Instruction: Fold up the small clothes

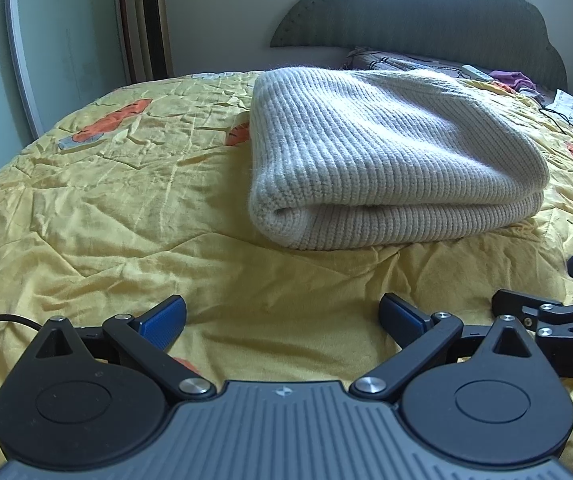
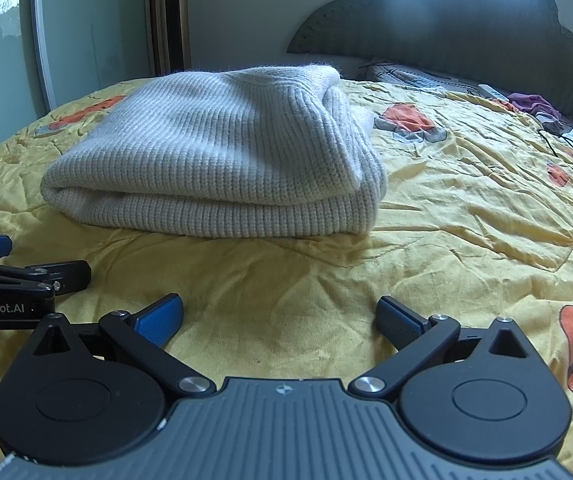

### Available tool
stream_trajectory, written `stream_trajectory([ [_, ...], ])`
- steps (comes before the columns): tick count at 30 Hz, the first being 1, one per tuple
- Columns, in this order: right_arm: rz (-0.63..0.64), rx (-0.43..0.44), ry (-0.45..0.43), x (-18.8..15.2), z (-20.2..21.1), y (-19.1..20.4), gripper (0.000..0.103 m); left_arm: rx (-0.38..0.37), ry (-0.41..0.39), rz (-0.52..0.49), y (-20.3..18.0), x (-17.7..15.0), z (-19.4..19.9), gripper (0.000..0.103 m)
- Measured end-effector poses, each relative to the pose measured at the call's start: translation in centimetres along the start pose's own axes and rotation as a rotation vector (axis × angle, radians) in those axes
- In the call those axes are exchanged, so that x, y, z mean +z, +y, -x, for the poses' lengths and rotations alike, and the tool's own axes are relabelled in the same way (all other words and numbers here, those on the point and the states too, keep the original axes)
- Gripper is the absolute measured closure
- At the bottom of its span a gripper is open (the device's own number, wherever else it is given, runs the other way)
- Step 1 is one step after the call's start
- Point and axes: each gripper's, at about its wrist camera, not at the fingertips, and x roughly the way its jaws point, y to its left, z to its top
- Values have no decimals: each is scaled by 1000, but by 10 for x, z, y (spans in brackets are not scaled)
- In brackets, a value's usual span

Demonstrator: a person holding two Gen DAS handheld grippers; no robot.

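- Sweater [image 1: 386, 152] is sitting folded into a thick bundle on the yellow bedspread [image 1: 106, 200], its rounded fold edge facing you, which is keeping the loose edges tucked away on the far side.
- You are holding the left gripper [image 1: 282, 316] low over the bedspread, short of the sweater, with its blue pads spread wide and nothing between them.
- You are holding the right gripper [image 2: 278, 316] the same way, wide apart and empty, just beside the left one, so both are lining up along the near edge of the bundle.
- Judging by the neat stack, the folding is looking close to done; both tools standing off are leaving the bundle undisturbed.
- Clutter near the headboard [image 2: 466, 24] is lying well apart from your work area.
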Motion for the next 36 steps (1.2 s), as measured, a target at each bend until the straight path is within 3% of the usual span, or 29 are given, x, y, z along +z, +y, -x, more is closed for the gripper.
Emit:
stream_trajectory([
  [10, 1, -9, -31, 2, 35, 3, 0, 13, -8, 26, 8, 1, 22, 0],
  [36, -8, 10, -24, 0, 33, 9, 0, 38, -1, 8, 7, 2, 22, 0],
])
